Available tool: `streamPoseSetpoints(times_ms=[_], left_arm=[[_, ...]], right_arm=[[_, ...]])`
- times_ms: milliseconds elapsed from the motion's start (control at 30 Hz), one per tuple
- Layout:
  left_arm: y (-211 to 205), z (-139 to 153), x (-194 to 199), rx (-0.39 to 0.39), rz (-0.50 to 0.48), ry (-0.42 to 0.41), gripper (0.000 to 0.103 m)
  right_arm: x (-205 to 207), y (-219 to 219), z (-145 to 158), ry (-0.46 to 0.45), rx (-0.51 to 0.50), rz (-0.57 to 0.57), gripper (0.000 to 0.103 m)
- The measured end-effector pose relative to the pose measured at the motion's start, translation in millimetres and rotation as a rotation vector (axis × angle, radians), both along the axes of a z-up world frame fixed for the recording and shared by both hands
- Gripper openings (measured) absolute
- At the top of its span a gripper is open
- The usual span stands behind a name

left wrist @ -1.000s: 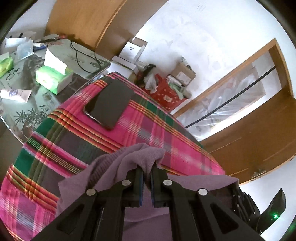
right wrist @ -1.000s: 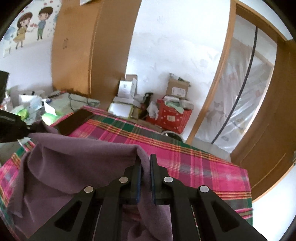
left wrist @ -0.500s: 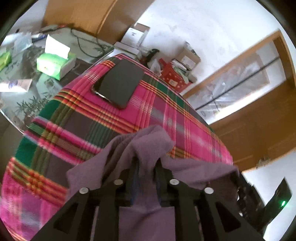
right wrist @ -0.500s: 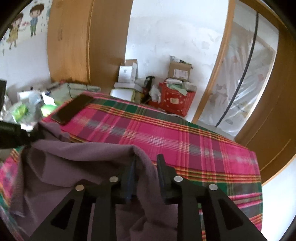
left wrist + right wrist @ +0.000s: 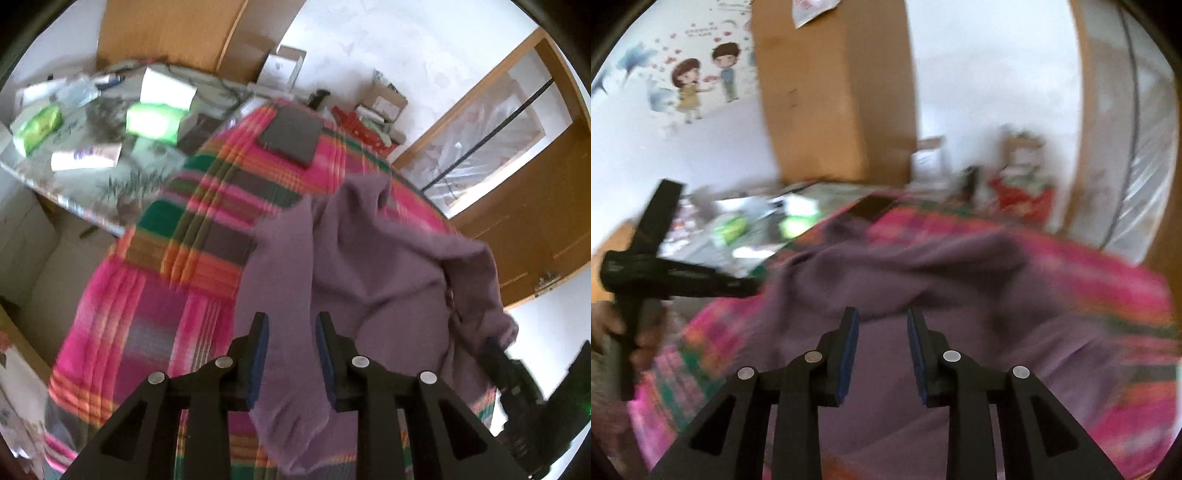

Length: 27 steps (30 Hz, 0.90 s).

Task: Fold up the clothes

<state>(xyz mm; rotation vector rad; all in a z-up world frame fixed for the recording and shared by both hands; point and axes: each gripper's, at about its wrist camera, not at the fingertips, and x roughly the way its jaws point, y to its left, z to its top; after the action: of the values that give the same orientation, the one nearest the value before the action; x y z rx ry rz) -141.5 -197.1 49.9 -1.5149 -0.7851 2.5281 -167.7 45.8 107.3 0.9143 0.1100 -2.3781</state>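
— Plaid cloth [image 5: 155, 295], pink and green, covers the surface under me. What lies on it?

— My purple garment [image 5: 369, 266], in a loose heap across the middle of the cloth, with one fold hanging down towards my left gripper [image 5: 291, 332]. In the right wrist view the same garment [image 5: 923, 266] spreads wide over the plaid [image 5: 1108, 288], though that picture is badly blurred.

— Is your left gripper gripping it?

— No. Its jaws are opening, and the blue pads [image 5: 258, 354] stand apart. A strip of the garment runs down between them, but I see no pinch; the fabric looks loose there.

— And the right one?

— My right gripper [image 5: 882, 332] has let go too. Its pads [image 5: 849, 350] stand clear of each other, with purple fabric lying below the gap. Nothing is clamped.

— Can each gripper see the other?

— Yes. From the right wrist, my left gripper [image 5: 672, 273] shows as a dark bar at the left edge, its tip at the garment's edge, with my left hand [image 5: 613, 328] wrapped round the handle. From the left wrist, the right one [image 5: 517, 376] is a black shape at the lower right, partly under the garment.

— Anything else around?

— A dark flat slab [image 5: 291, 136] rests on the far end of the plaid. Beside it stands a table [image 5: 103, 177] with green tissue packs [image 5: 155, 122] on top. Boxes [image 5: 384, 99] sit by the white wall.
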Motion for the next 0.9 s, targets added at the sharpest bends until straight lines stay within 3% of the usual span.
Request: streamPoseSetpoints(times_ms=[67,200,367,600,900], left_arm=[[1.5,-0.8,17.4,-0.011,-0.009,0.014,0.027],[13.5,5.8,51.7,-0.155,-0.033,0.087,0.030],[41.4,0.7,74.7,-0.206,-0.149,0.082,0.031],[63.0,-18.1,75.3,-0.326,-0.172,0.019,0.031],[65.9,-30.2,63.5,-0.384,-0.136,-0.007,0.031]], right_arm=[[12.6,-15.8,-17.1,-0.022,0.011,0.056,0.028],[34.2,-26.1,-41.4,-0.039,0.050,0.105,0.028],[49.7,-15.9,-59.2,-0.025,0.117,0.062,0.043],[75.7,16.6,-68.8,0.066,0.250,0.013,0.044],[80.5,34.2,-82.0,0.182,0.422,0.004,0.044]])
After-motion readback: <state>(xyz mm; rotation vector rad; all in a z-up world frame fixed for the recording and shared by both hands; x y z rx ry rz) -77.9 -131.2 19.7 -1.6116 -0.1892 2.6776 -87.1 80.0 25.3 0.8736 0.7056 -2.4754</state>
